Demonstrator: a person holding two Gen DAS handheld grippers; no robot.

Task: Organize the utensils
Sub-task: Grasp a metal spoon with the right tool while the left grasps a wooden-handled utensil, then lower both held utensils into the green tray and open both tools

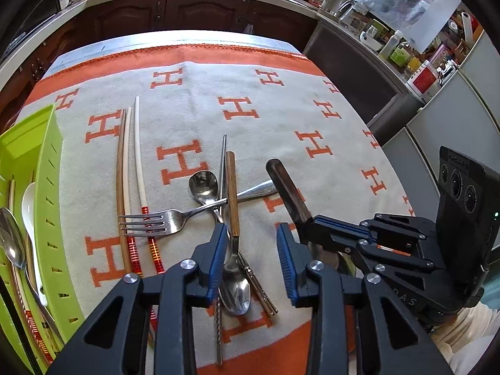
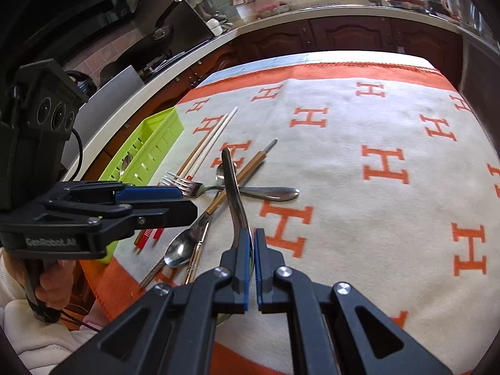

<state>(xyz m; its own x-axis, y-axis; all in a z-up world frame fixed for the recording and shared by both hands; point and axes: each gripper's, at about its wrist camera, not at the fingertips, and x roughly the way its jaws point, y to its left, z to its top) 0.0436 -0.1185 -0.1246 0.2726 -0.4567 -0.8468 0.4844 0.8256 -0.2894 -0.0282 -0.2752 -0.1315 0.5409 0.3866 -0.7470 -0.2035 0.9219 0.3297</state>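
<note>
My green tray (image 1: 47, 168) holds a steel spoon (image 1: 12, 240), a white spoon (image 1: 28, 206) and chopsticks, its near end cut off. My left gripper (image 1: 253, 256) gapes empty above the worktop's cutlery; my right gripper (image 2: 251, 250) pinches a utensil (image 2: 232, 184), its head hidden.

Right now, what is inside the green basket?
In the left wrist view the green basket holds a metal spoon, a white spoon and red-striped chopstick ends. Its wall and the frame edge hide anything else inside.

The green tray (image 1: 47, 168) is cut off at the left edge, its contents partly hidden.
</note>
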